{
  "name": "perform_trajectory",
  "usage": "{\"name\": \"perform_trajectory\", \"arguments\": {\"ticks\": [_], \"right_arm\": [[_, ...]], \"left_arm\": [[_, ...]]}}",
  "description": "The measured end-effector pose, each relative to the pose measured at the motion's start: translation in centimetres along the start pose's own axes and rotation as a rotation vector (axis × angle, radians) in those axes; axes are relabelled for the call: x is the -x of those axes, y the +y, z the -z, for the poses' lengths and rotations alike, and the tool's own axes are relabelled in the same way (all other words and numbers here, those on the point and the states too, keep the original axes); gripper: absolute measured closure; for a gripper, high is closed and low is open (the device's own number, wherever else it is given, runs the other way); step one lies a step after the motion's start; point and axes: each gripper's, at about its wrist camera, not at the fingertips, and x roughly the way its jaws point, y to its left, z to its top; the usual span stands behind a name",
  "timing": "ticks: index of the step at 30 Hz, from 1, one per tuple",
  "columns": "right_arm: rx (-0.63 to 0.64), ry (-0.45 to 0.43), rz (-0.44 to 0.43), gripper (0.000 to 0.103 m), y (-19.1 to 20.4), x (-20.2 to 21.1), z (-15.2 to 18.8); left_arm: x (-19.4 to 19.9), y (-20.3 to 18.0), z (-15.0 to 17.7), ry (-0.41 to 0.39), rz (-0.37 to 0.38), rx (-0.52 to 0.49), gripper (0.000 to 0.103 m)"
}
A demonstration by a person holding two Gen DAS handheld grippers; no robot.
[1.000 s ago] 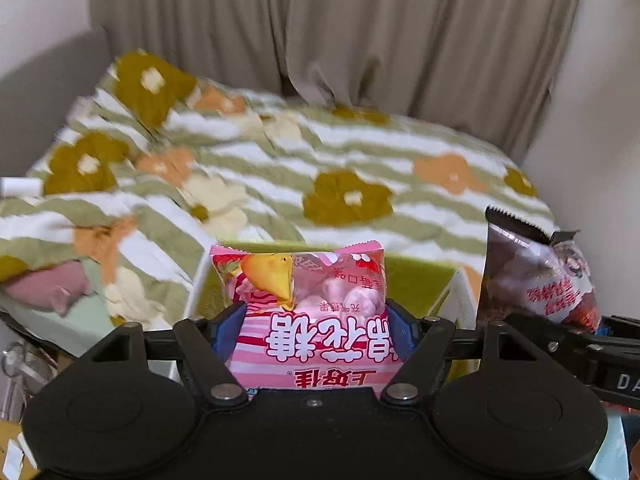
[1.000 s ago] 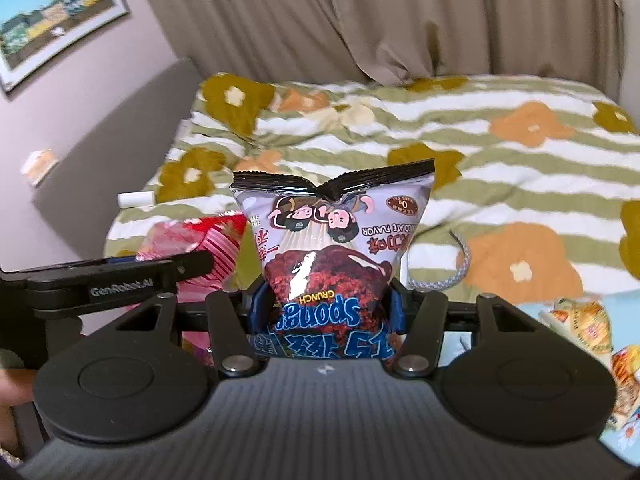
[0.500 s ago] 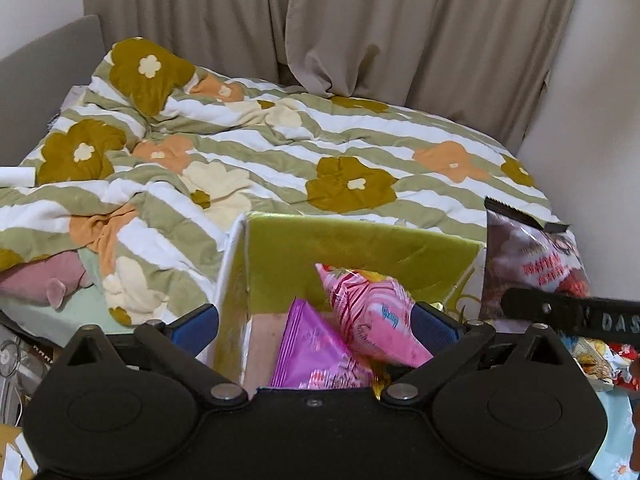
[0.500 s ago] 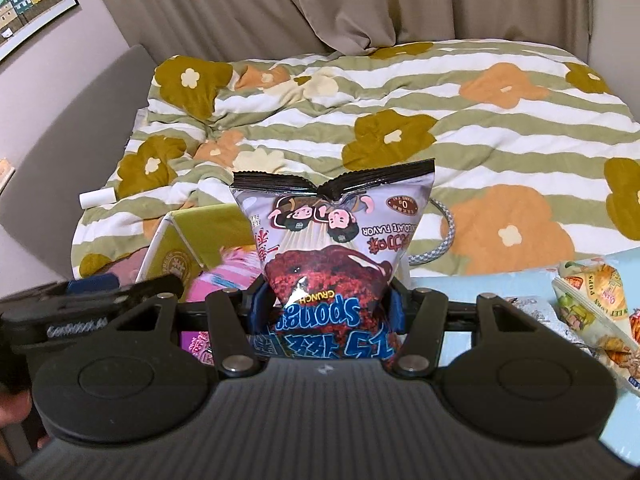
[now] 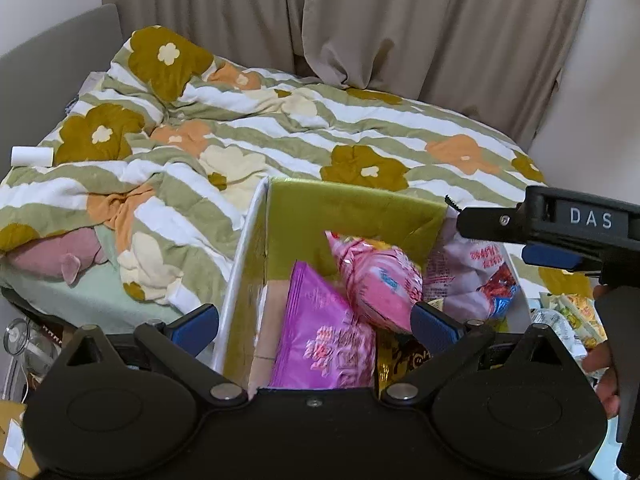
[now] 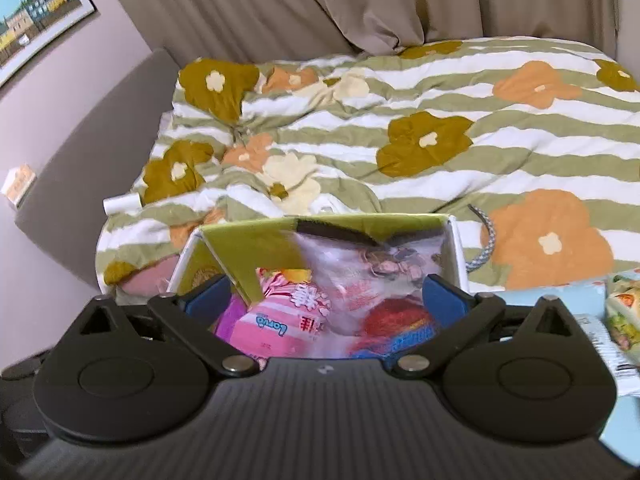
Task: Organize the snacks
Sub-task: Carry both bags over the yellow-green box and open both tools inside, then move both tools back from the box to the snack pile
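A: Status, left gripper [image 5: 314, 320]?

B: Jaws fully apart, nothing clamped. Blue pads straddle the near-left wall of the box [image 5: 352, 204], one pad outside it, one inside.

A: Box contents, left-wrist view?

B: Magenta packet [image 5: 324, 332] leans vs. the left wall, near corner. Pink marshmallow bag [image 5: 378, 280] sits mid-box, tilted, partly over the magenta one. Gold-and-brown wrapper [image 5: 394, 354] underneath, mostly hidden.

A: Right gripper [image 6: 326, 298]?

B: Jaws opening, pads not pressing on anything. Chocolate sponge snack bag [image 6: 360, 268] is below and between the pads, inside the box at its right side, blurred. Can't tell if it is fully settled. In the left-wrist view the same bag lies vs. the right wall, beside the pink bag.

A: Where does the box stand?

B: Near edge of the bed, just in front of the striped floral duvet [image 5: 280, 136]. Exact support under it not visible.

A: Other items?

B: More snack packets [image 6: 624, 312] on a light-blue surface to the right of the box, outside it. Braided cord [image 6: 486, 240] on the duvet beside the box's far-right corner. Person's fingers [image 5: 600, 364] on the right gripper's handle.
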Motion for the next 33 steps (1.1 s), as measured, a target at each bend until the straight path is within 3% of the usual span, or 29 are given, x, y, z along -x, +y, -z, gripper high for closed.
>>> {"name": "perform_trajectory", "arguments": {"ticks": [8,14,26,33], "right_arm": [[-0.007,-0.016,0.005,0.0,-0.5,0.5,1.4],[0.008,-0.046,0.003,0.0,-0.1,2.5,1.6],[0.043,-0.123,0.021,0.0,-1.1,10.4,2.4],[0.072,-0.152,0.028,0.0,-4.7,16.3,3.8]], "left_arm": [[0.0,-0.4,1.2,0.021,0.007,-0.013,0.0],[1.3,-0.9,1.2,-0.009,0.023,-0.021,0.0],[6.8,-4.4,1.8,-0.122,0.024,-0.074,0.0],[10.2,-8.8,4.2,-0.185,0.002,-0.081,0.0]]}}
